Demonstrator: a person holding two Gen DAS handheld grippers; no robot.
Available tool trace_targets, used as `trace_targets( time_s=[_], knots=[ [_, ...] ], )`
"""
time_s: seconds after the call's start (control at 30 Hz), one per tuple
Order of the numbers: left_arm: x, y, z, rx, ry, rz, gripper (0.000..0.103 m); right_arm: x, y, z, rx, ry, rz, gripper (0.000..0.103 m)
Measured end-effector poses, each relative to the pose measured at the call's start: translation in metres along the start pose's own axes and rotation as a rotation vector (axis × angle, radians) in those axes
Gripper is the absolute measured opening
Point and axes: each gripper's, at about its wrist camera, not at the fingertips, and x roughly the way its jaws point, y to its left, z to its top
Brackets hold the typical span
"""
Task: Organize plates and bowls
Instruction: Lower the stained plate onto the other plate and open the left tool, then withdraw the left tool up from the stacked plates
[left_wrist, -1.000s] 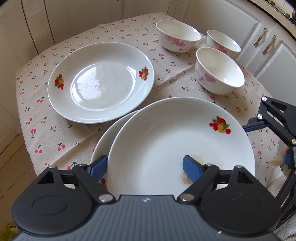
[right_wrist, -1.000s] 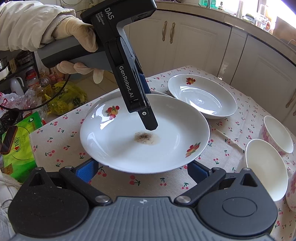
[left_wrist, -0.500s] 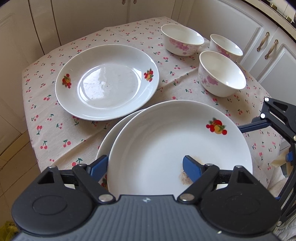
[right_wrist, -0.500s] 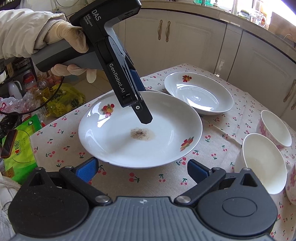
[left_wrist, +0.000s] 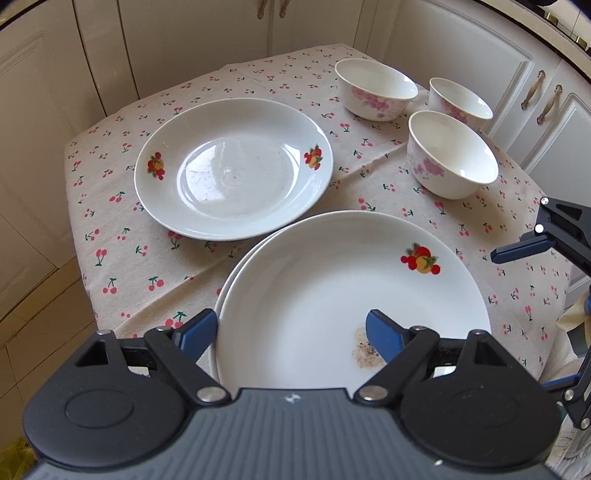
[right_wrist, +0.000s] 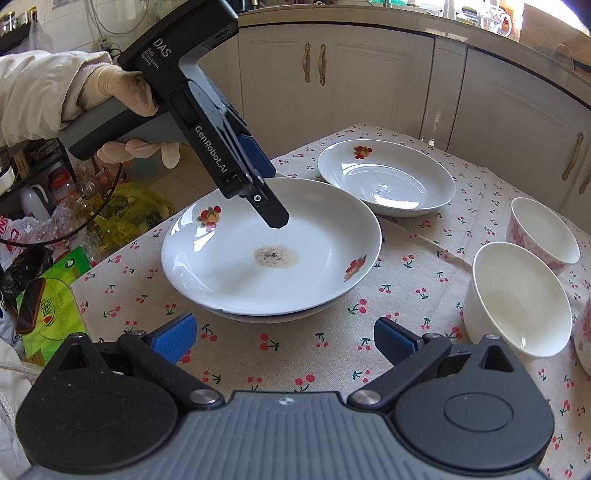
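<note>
A white plate with a brown stain (left_wrist: 332, 288) (right_wrist: 229, 266) lies stacked on a second white plate (left_wrist: 231, 273) (right_wrist: 266, 318) near the table's corner. My left gripper (left_wrist: 290, 325) straddles the stained plate's near rim. One finger (right_wrist: 275, 216) hovers above the plate's inside and the other is outside the rim. Its jaws are opening and the pads do not press the rim. My right gripper (right_wrist: 282, 328) stands open over the tablecloth, just short of the stack, with nothing between its fingers. A third plate (left_wrist: 232, 170) (right_wrist: 384, 177) lies apart.
Three white bowls with pink flowers (left_wrist: 376, 88) (left_wrist: 460, 98) (left_wrist: 452, 153) stand at the far right of the table (left_wrist: 122, 236). Cabinet doors (right_wrist: 332, 74) close in behind. Bags and bottles (right_wrist: 55, 221) crowd the floor beyond the table's left edge.
The stained plate has come down level onto the plate beneath it. My left gripper's fingers have spread a little and its inner finger has lifted off the plate.
</note>
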Motion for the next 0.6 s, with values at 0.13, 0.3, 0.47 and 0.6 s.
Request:
trace_targets(
  time_s=[0.13,0.3,0.47,0.6],
  knots=[
    [-0.002,0.0,-0.005,0.005,-0.019,0.022,0.088,-0.006,-0.006,-0.001,0.049,-0.023,-0.017,0.103],
    [-0.011,0.001,-0.011,-0.022,-0.059,0.009,0.089,-0.013,-0.009,-0.004,0.092,-0.035,-0.033,0.103],
    [-0.026,-0.004,-0.016,-0.039,-0.115,-0.002,0.089,-0.018,-0.007,-0.005,0.097,-0.04,-0.07,0.103],
    [-0.041,-0.01,-0.02,-0.056,-0.18,-0.003,0.09,-0.024,-0.008,-0.002,0.105,-0.077,-0.096,0.103]
  ],
)
